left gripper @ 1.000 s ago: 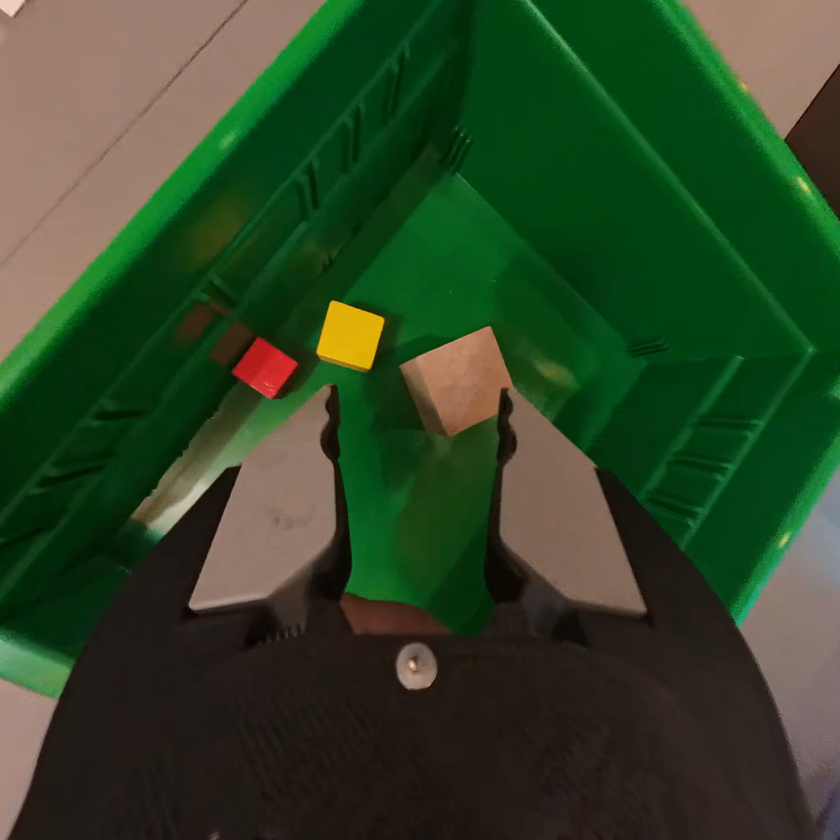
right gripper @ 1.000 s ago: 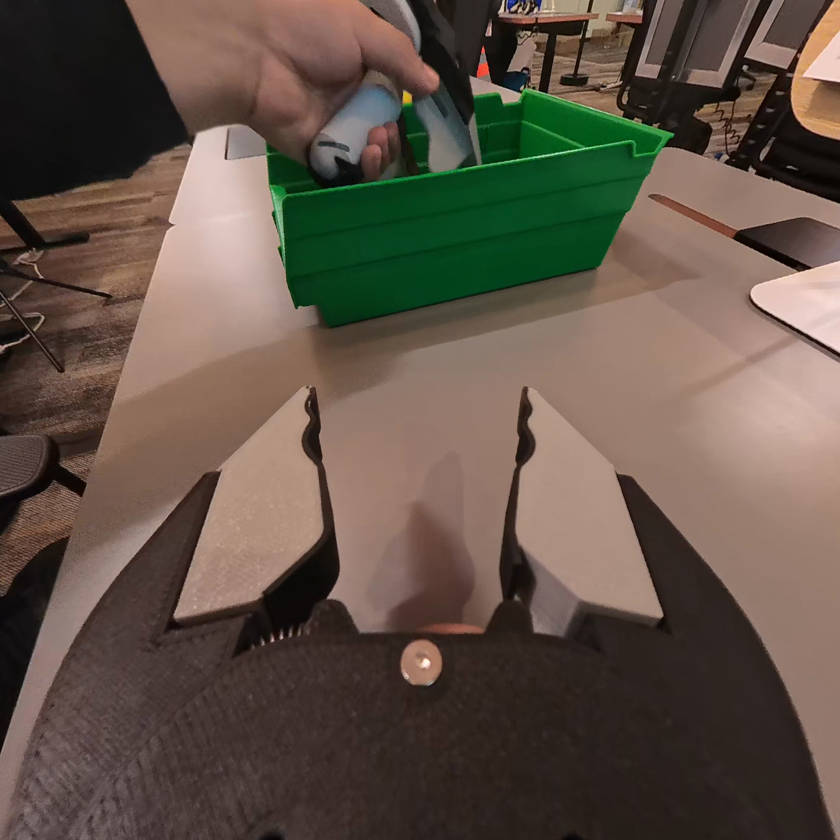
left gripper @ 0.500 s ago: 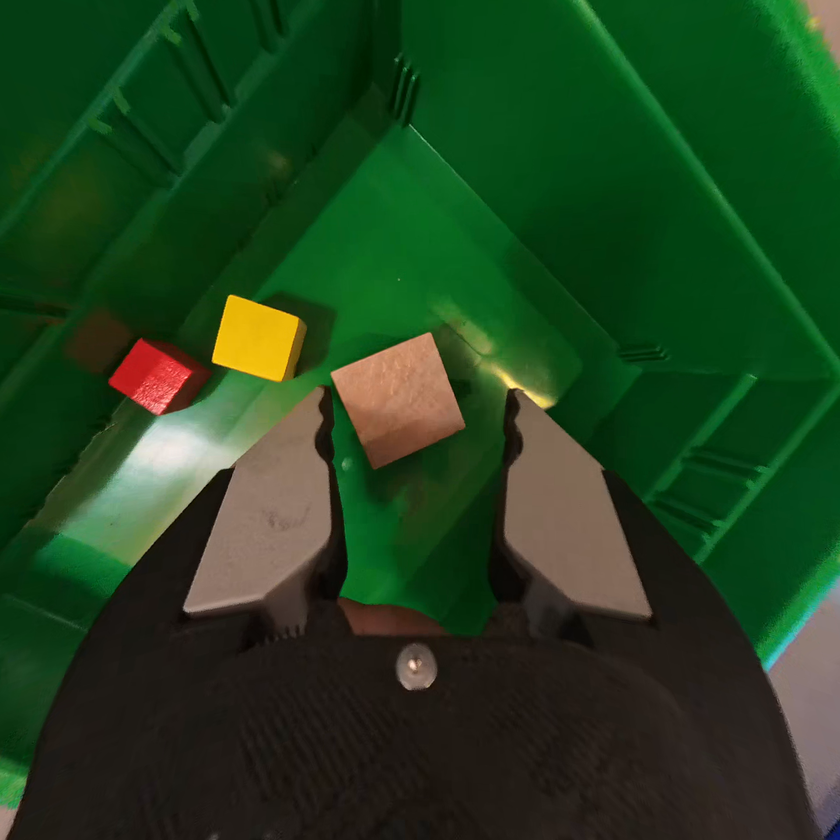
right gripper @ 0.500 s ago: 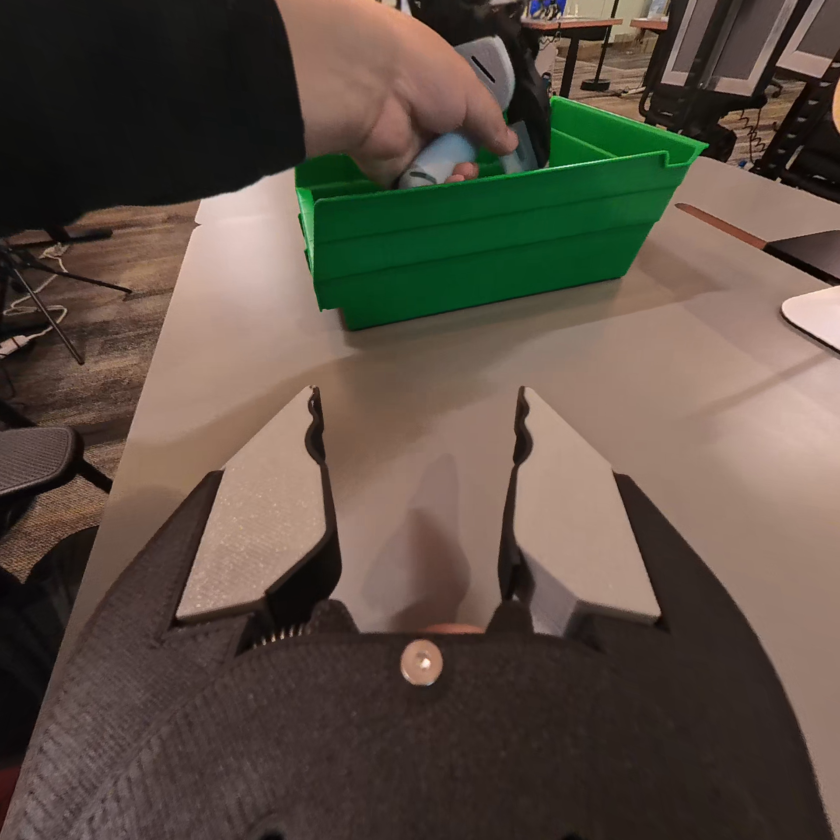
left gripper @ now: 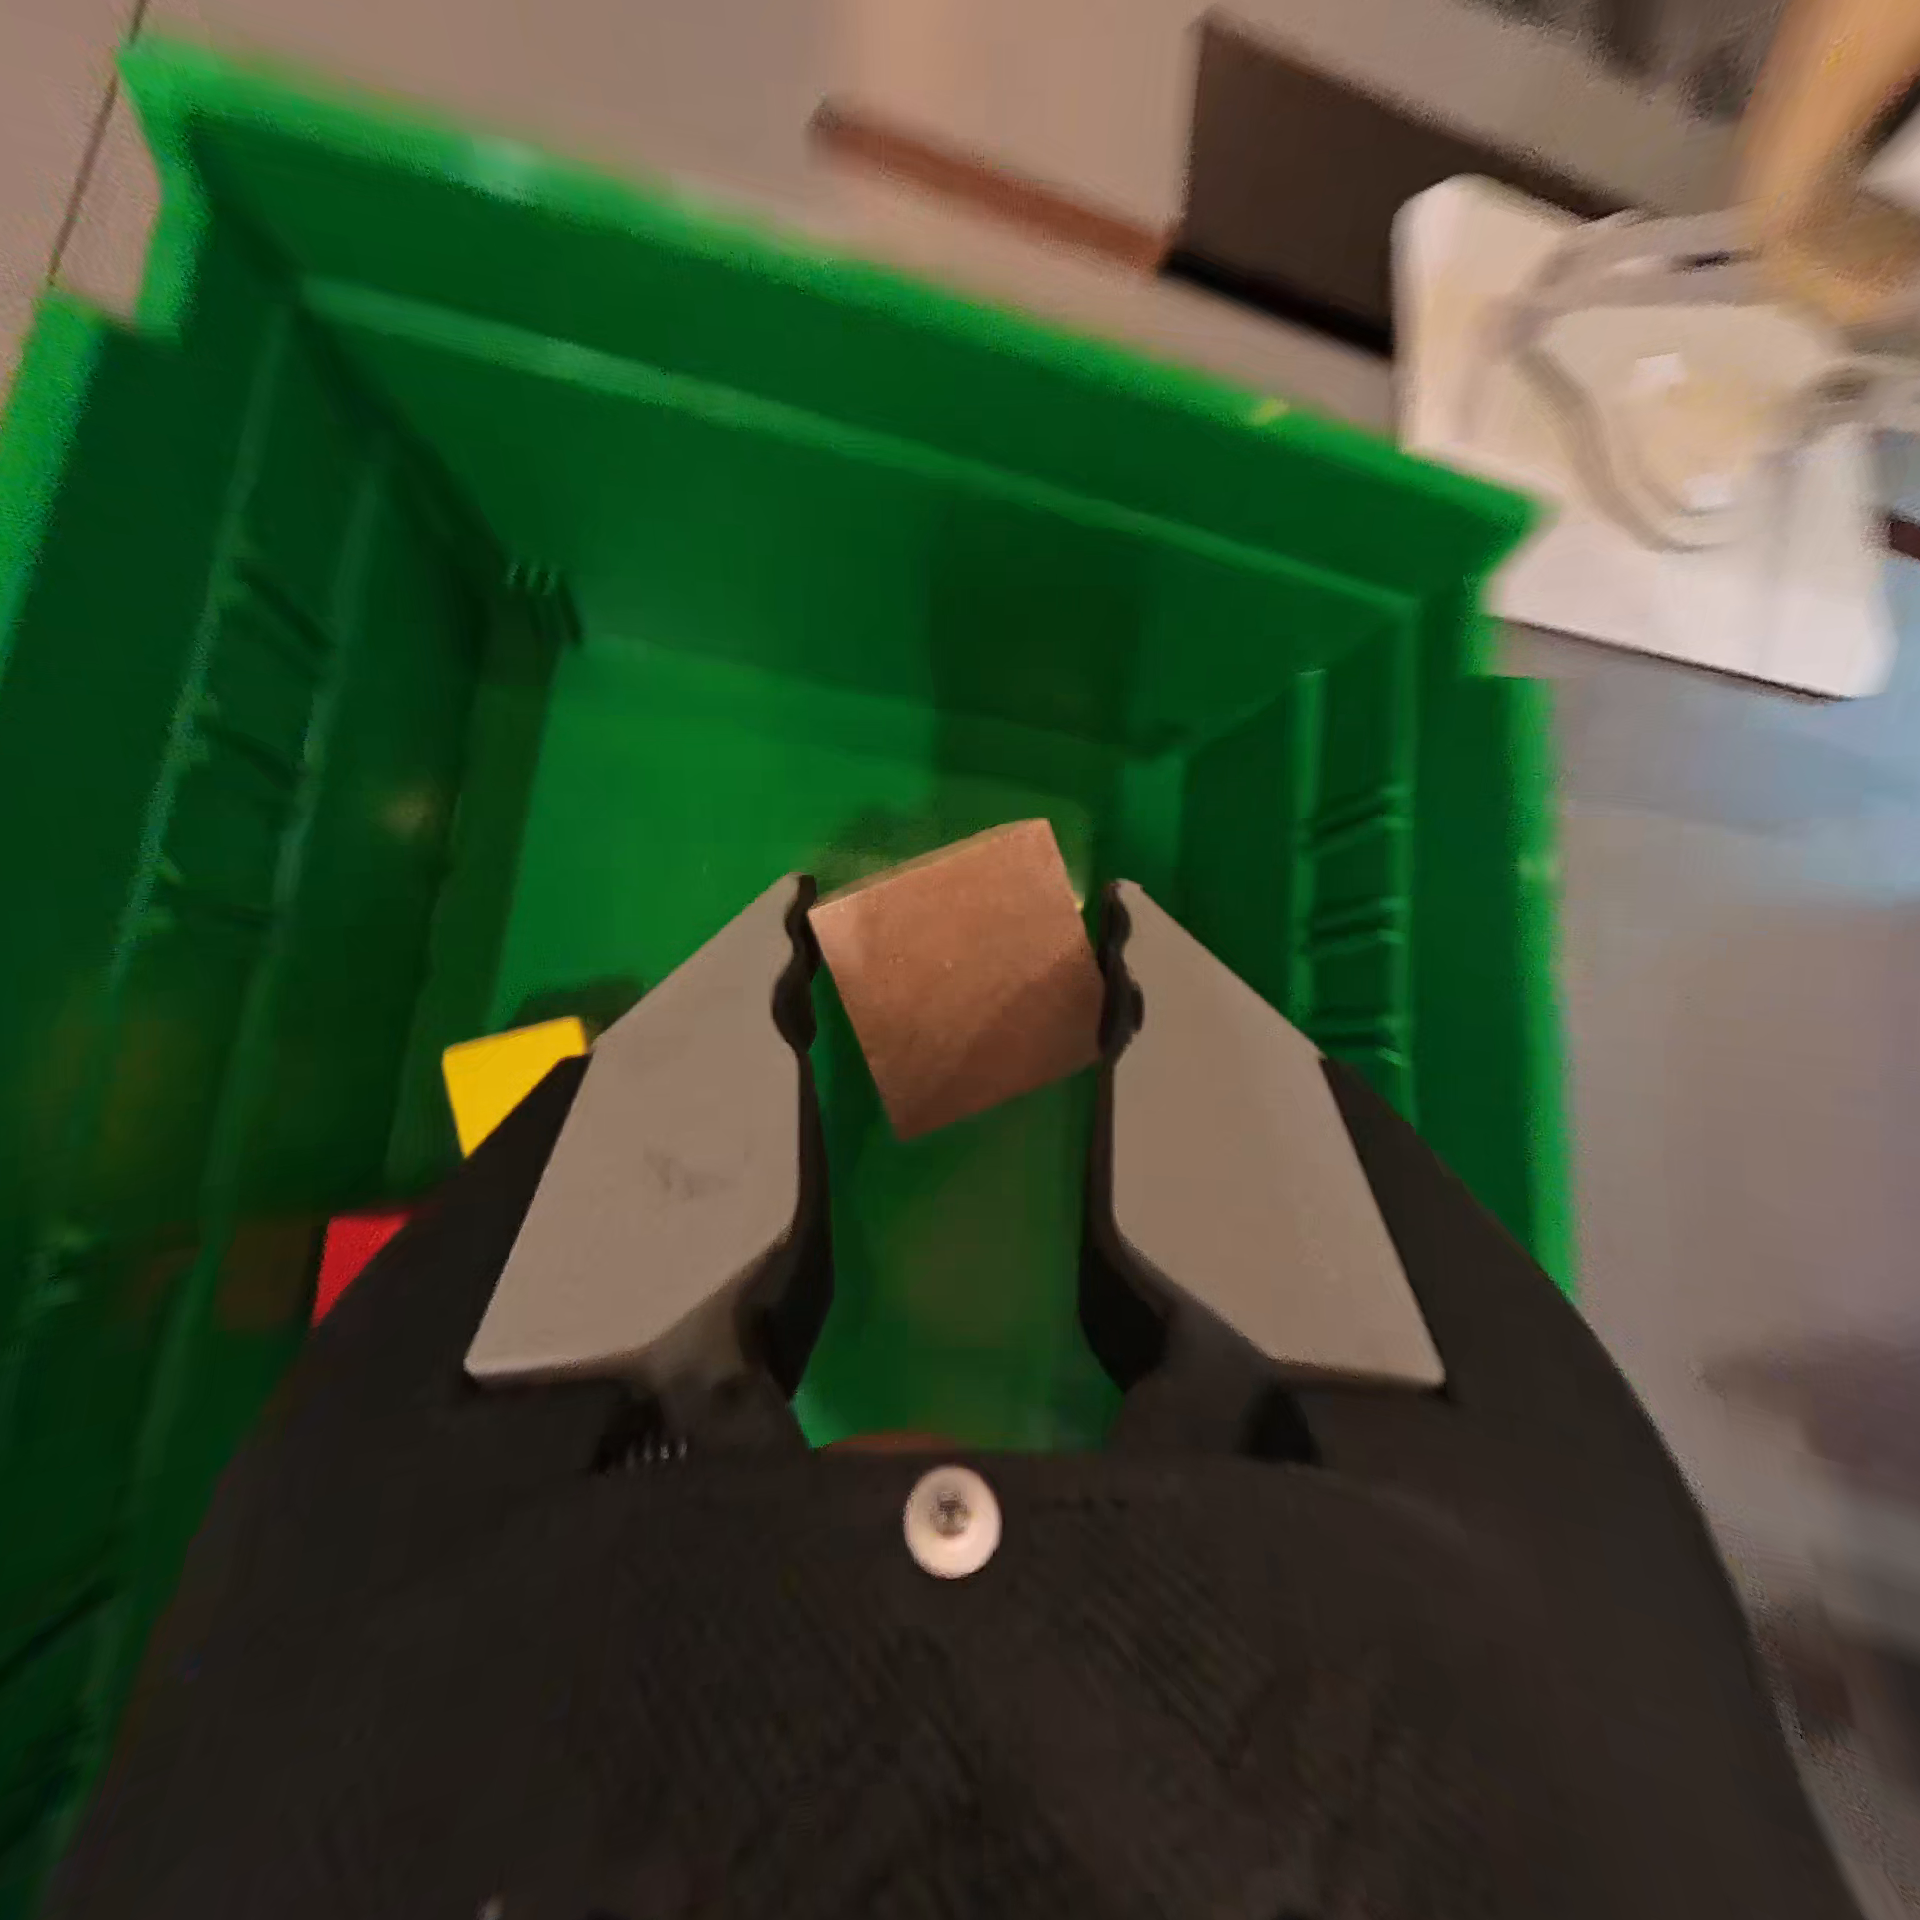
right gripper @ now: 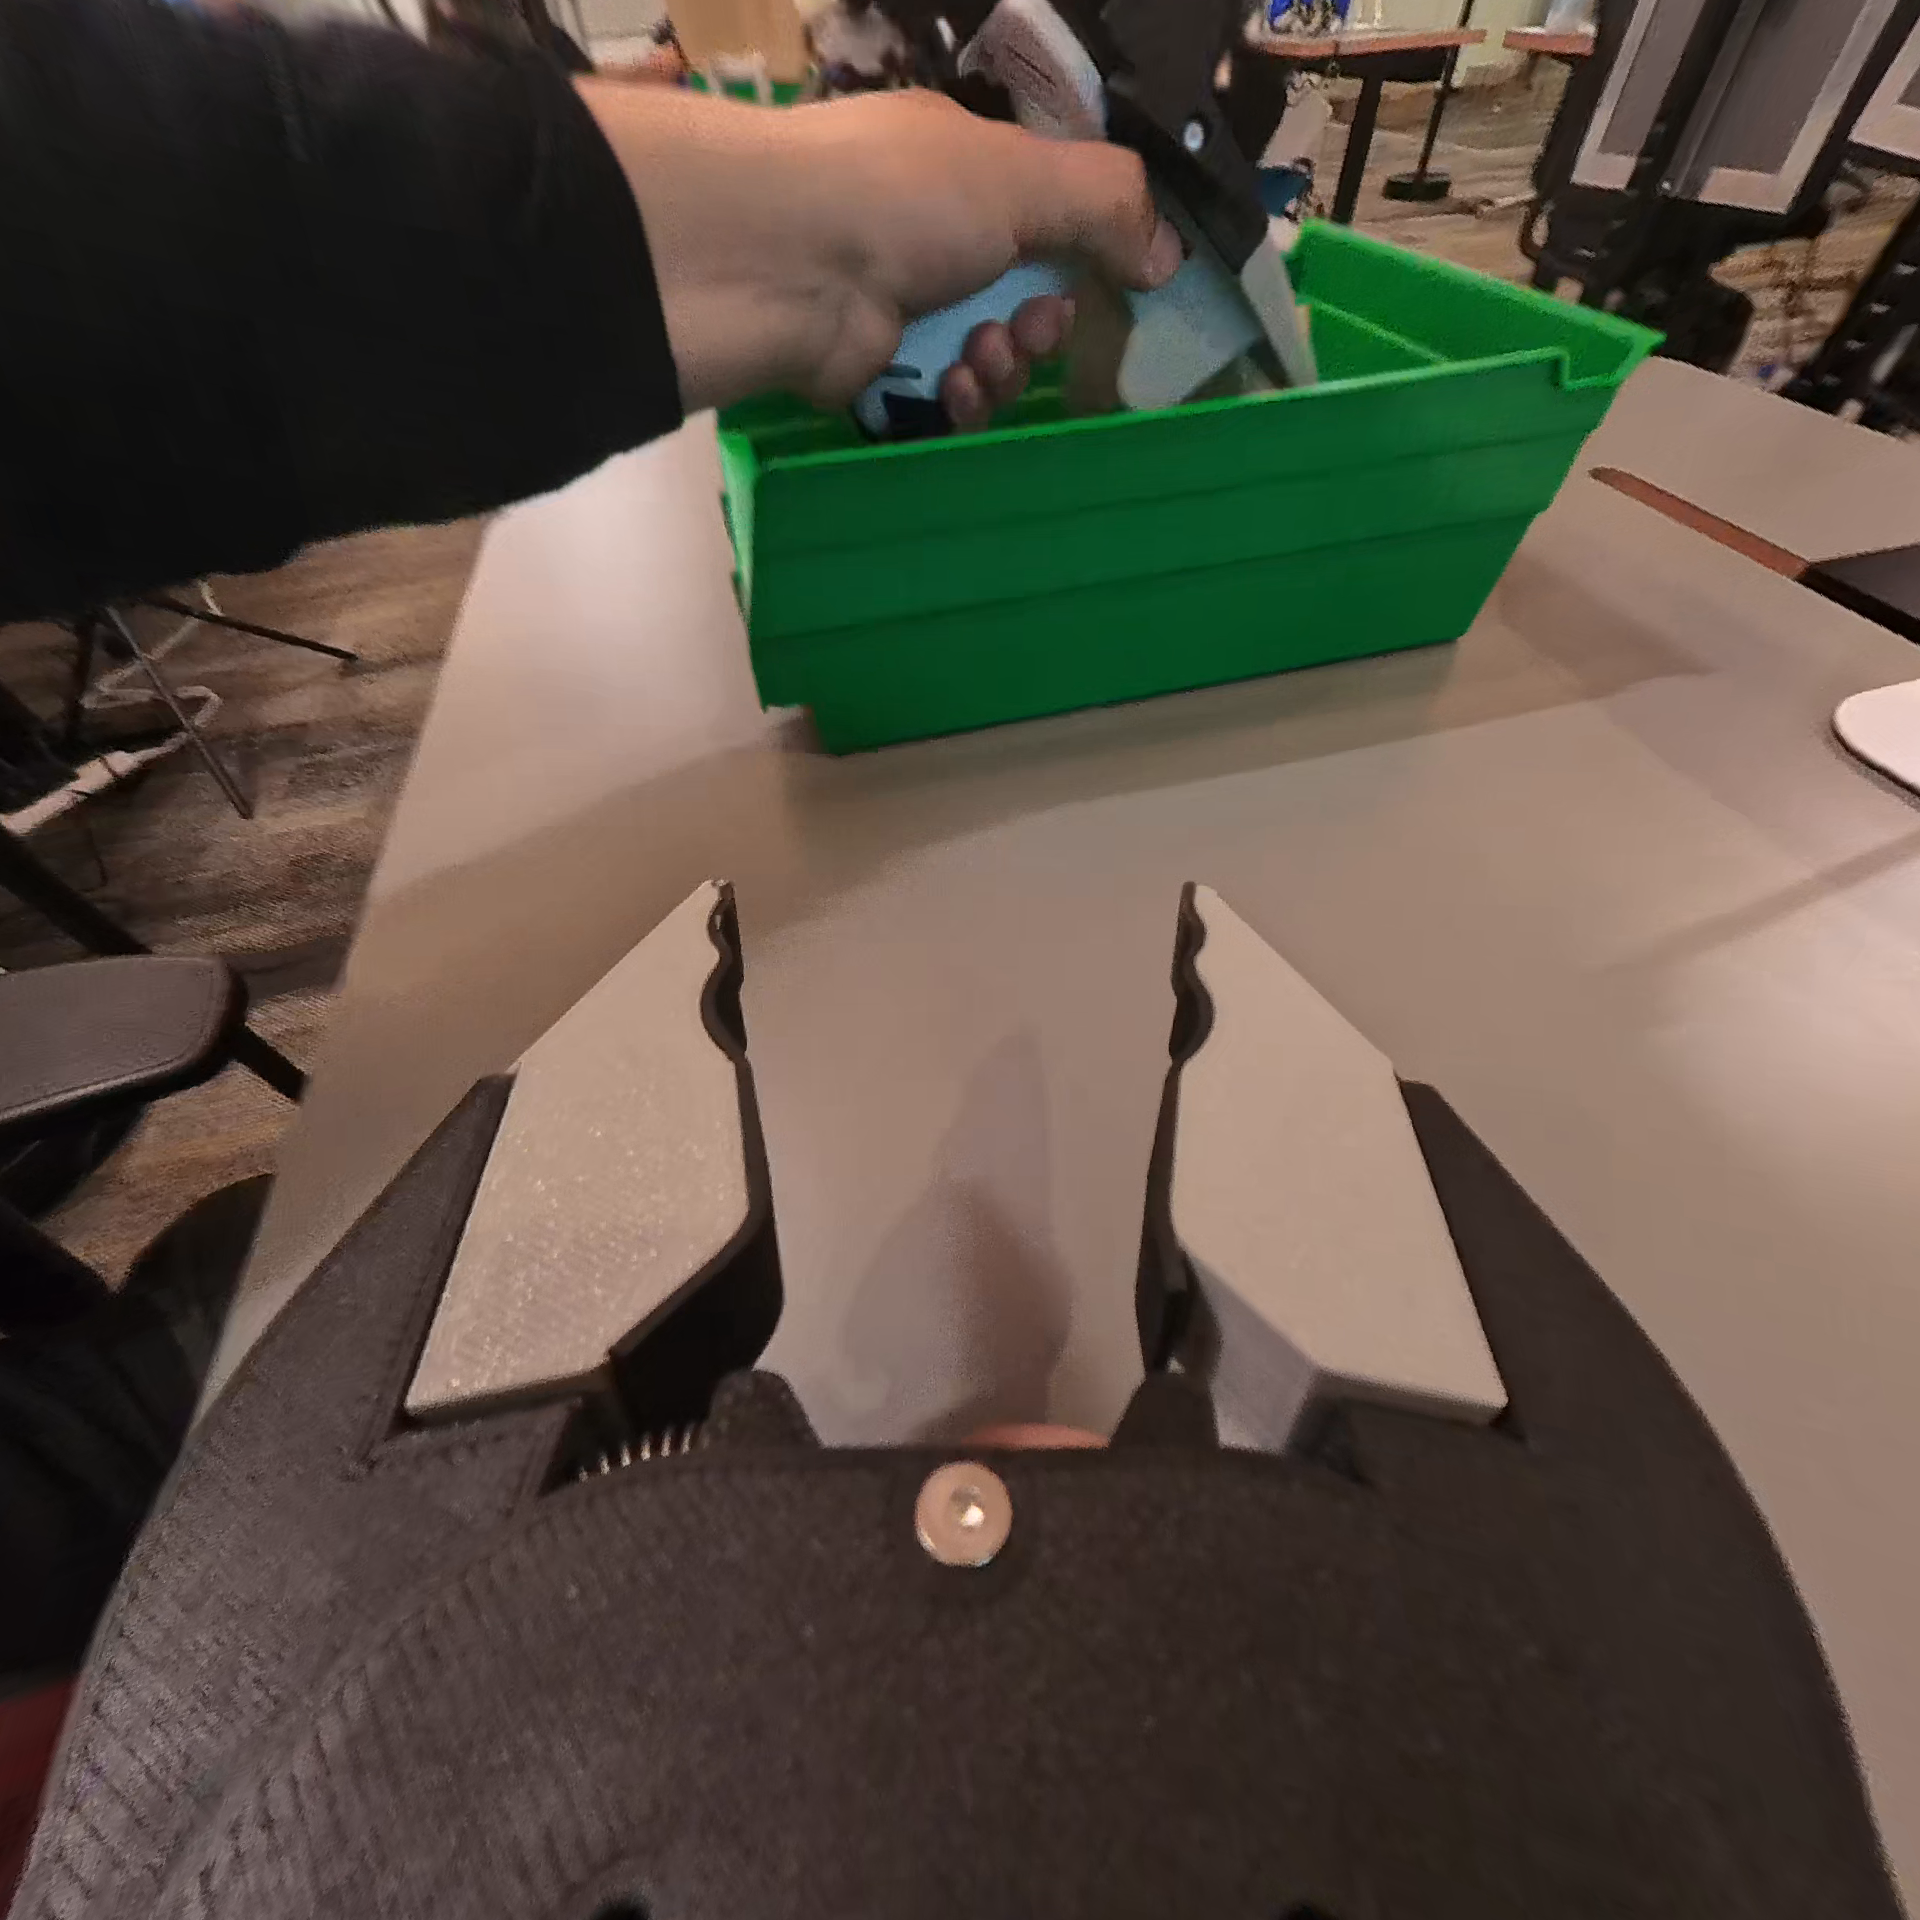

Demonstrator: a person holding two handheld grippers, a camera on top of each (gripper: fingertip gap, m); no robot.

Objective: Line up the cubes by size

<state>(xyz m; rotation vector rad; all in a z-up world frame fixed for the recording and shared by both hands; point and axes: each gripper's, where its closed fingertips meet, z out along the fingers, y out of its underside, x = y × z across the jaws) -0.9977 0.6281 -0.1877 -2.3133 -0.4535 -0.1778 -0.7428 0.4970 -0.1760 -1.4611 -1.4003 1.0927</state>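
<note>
A light-brown cube (left gripper: 956,977), the largest, sits tilted between the fingers of my left gripper (left gripper: 958,888), which is shut on it inside the green bin (left gripper: 727,436). A yellow cube (left gripper: 499,1081) and a smaller red cube (left gripper: 358,1262) lie on the bin floor to the left, both partly hidden by the gripper body. In the right wrist view, a person's hand (right gripper: 862,249) holds the left gripper (right gripper: 1236,301) down into the bin (right gripper: 1143,582). My right gripper (right gripper: 956,904) is open and empty over the grey table (right gripper: 1455,935), in front of the bin.
A white cloth with a clear plastic object (left gripper: 1662,468) and a dark panel (left gripper: 1299,229) lie beyond the bin. A white pad (right gripper: 1886,732) sits at the table's right edge. A chair (right gripper: 104,1018) stands off the table's left edge.
My left gripper has closed on the brown cube and swung around, so the yellow and red cubes now sit lower left. The right gripper has stayed open, shifting slightly.
</note>
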